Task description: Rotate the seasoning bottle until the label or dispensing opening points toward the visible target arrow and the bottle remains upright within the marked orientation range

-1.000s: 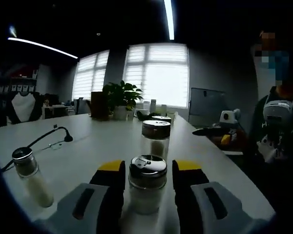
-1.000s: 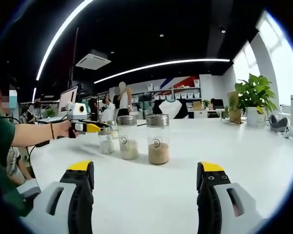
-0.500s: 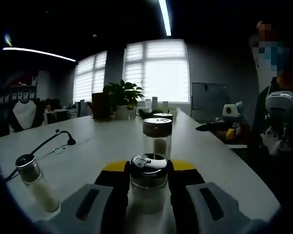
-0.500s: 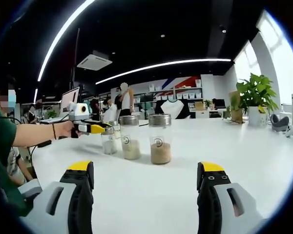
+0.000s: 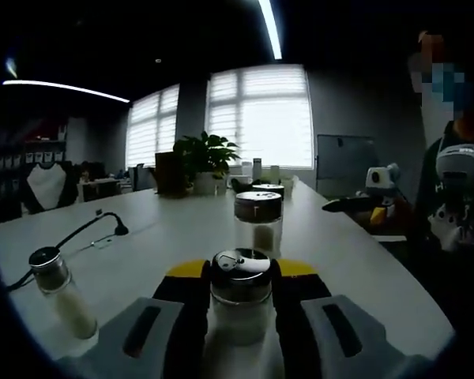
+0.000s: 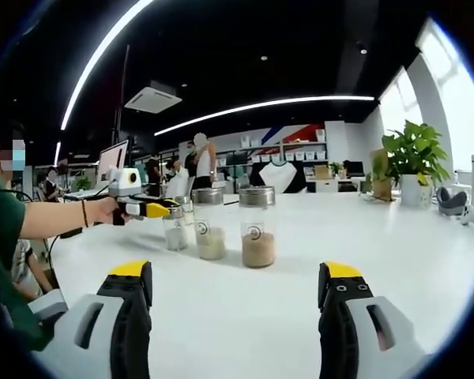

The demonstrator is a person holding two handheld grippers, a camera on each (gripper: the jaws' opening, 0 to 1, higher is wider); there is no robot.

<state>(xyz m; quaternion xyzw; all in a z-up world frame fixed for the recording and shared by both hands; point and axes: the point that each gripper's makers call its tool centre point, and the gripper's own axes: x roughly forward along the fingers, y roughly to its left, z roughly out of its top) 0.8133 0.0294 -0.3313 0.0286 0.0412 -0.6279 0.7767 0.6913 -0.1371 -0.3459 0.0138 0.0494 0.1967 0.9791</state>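
Note:
A small glass seasoning bottle (image 5: 239, 304) with a chrome shaker lid stands upright on the white table (image 5: 166, 237). My left gripper (image 5: 238, 292) is shut on it, its yellow-tipped jaws pressed against both sides. In the right gripper view the same bottle (image 6: 174, 230) appears at the left, held by the left gripper (image 6: 154, 208) in a person's hand (image 6: 103, 210). My right gripper (image 6: 235, 296) stands open above bare table, well short of the bottles. No arrow mark can be made out.
Two taller jars stand in line past the held bottle: one pale-filled (image 6: 209, 223), one brown-filled (image 6: 257, 227). A small shaker (image 5: 59, 290) and a black cable (image 5: 83, 229) lie at the left. A potted plant (image 5: 205, 162) sits at the table's far end.
One second ago my left jaws stood apart around the bottle; they have since closed on it. The right gripper has stayed open and nearly still.

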